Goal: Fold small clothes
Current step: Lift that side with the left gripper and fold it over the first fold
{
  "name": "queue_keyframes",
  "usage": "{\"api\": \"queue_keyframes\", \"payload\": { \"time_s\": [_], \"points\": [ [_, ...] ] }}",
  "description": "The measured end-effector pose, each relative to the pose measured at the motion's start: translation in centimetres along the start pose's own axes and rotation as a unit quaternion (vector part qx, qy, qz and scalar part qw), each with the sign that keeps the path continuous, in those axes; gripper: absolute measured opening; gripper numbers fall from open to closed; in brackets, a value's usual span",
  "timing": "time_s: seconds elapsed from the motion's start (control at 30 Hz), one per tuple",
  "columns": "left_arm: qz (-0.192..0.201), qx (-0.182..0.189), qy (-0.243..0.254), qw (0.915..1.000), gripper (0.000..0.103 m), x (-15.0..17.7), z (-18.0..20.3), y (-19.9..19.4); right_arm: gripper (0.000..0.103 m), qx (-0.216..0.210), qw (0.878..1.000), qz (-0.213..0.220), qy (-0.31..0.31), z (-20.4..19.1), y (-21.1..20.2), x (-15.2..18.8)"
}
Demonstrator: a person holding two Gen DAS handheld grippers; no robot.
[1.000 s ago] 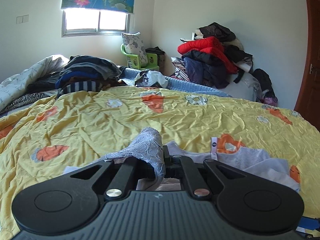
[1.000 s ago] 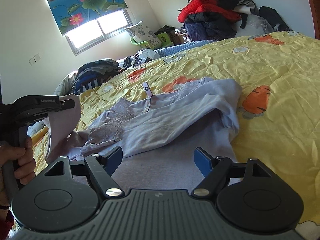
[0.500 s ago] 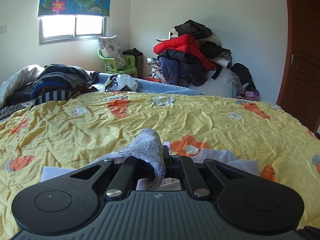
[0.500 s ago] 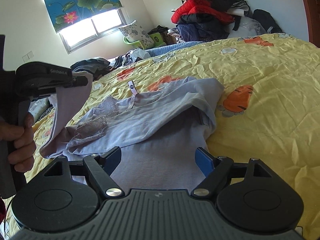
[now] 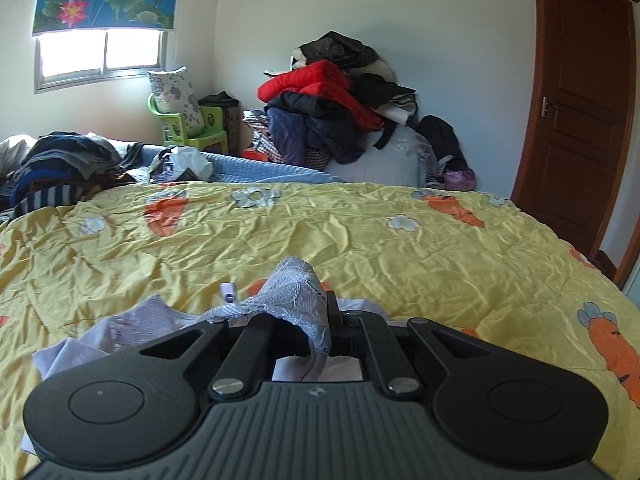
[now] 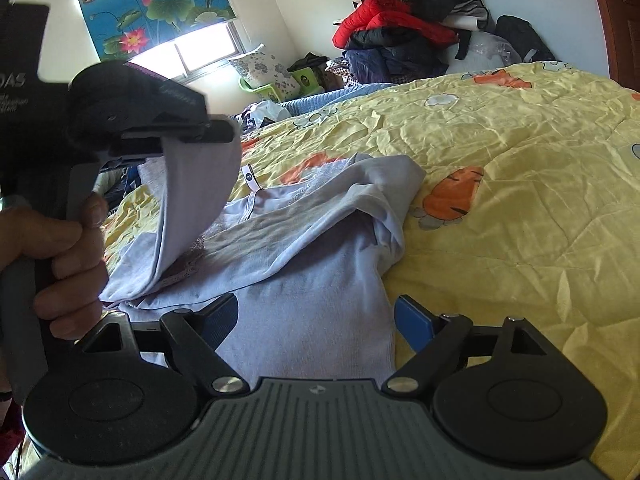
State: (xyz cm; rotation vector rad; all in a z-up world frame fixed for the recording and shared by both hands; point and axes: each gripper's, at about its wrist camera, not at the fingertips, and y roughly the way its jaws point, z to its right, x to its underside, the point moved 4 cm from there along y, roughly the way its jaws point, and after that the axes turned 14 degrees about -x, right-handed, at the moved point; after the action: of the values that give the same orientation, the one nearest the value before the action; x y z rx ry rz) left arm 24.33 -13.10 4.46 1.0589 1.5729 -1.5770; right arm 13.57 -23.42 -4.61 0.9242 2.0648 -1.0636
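A lavender top (image 6: 312, 240) with lace trim lies crumpled on the yellow carrot-print quilt (image 6: 520, 160). My left gripper (image 5: 328, 308) is shut on the top's lace edge (image 5: 296, 292), which bunches up over its fingers. In the right wrist view the left gripper (image 6: 216, 136), held by a hand (image 6: 68, 248), lifts a flap of the top (image 6: 196, 200) above the rest of it. My right gripper (image 6: 316, 316) hovers low over the top's lower part. Its jaws are opening, the blue pads (image 6: 412, 320) stand wide apart, and cloth lies beneath them, ungripped.
A tall heap of jackets and clothes (image 5: 332, 112) stands against the far wall. A stack of dark clothes (image 5: 64, 164) sits at the bed's far left. A green chair (image 5: 200, 128) holds a pillow under the window. A brown door (image 5: 580, 120) is at right.
The left gripper has swung to the right with the lace edge, lifting the flap across the top and closer to the right gripper. The right gripper's pads have spread slightly.
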Motion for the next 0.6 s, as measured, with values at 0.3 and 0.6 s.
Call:
{"api": "queue_keyframes", "payload": {
  "time_s": [0.3, 0.6],
  "points": [
    [-0.009, 0.028, 0.004, 0.9996, 0.005, 0.2, 3.2, 0.8, 0.085, 0.010, 1.000, 0.009, 0.006, 1.0, -1.3, -0.1],
    [-0.020, 0.040, 0.009, 0.9990, 0.005, 0.6, 4.8, 1.4, 0.086, 0.017, 1.000, 0.017, 0.018, 2.4, -2.5, 0.1]
  ]
}}
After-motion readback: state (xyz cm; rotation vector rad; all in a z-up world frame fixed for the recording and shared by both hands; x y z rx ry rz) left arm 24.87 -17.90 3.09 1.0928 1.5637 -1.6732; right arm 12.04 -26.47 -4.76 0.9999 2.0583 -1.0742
